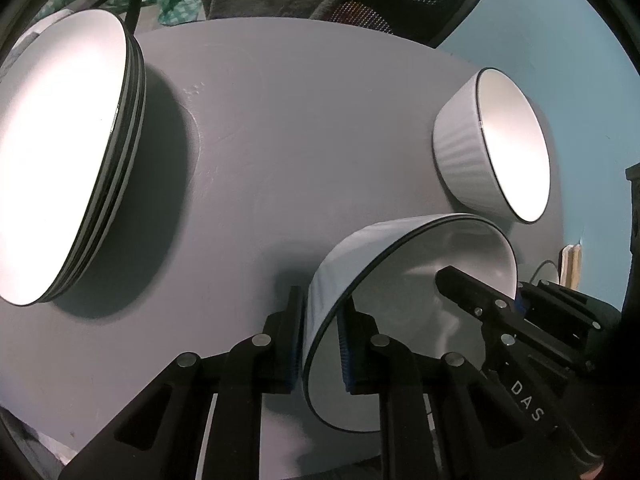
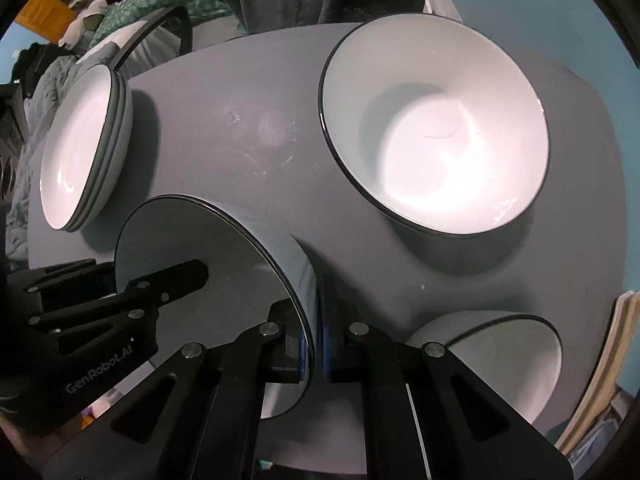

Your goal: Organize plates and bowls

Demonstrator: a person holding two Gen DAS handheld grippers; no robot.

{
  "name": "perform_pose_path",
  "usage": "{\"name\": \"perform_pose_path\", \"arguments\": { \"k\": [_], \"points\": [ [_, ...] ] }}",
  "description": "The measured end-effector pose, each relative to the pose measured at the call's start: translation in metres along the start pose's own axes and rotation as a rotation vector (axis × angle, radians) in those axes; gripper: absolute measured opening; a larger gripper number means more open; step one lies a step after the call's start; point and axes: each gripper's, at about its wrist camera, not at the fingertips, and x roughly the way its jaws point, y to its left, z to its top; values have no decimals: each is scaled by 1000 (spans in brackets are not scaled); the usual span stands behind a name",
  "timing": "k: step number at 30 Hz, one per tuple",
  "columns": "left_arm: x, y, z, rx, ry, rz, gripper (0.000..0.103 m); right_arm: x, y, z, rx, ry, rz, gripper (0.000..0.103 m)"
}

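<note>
Left gripper (image 1: 320,344): jaws clenched on the near wall of the held bowl (image 1: 420,280), one pad outside, one inside; right gripper (image 2: 318,344): jaws clenched likewise on the opposite wall of the same bowl, lower centre of both frames. To do well: keep both grips level, lift evenly, avoid twisting the rim between opposed pads; lower squarely into the large bowl (image 2: 436,128), upper right of the right wrist frame, if nesting there is intended. Stacked plates (image 1: 60,152) at left on the tabletop (image 1: 300,140). Whether the held bowl touches the tabletop: hidden by the fingers. Another bowl (image 2: 500,356), lower right, partly cut off.
</note>
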Motion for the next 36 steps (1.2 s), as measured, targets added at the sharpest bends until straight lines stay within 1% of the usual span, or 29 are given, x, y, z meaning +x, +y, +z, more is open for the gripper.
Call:
{"name": "perform_pose_path", "arguments": {
  "k": [7, 13, 17, 21, 25, 28, 36],
  "points": [
    [-16, -10, 8, 31, -11, 1, 14, -20, -3, -2, 32, -5, -9, 6],
    [-46, -26, 18, 76, -50, -18, 14, -50, -16, -9, 69, -45, -6, 6],
    [-55, -42, 32, 114, -73, -32, 14, -66, -27, -1, 109, -70, -11, 6],
    [-54, -68, 51, 164, -92, -17, 14, -73, -41, 6, 143, -94, -27, 6],
    [-52, -87, 71, 201, -112, -13, 14, -78, -52, 21, 170, -117, -42, 6],
    [-47, -96, 83, 219, -120, -2, 14, -80, -60, 30, 187, -123, -38, 7],
    [-25, -110, 107, 239, -89, 34, 14, -67, -82, 48, 221, -83, -30, 7]
  ]
}}
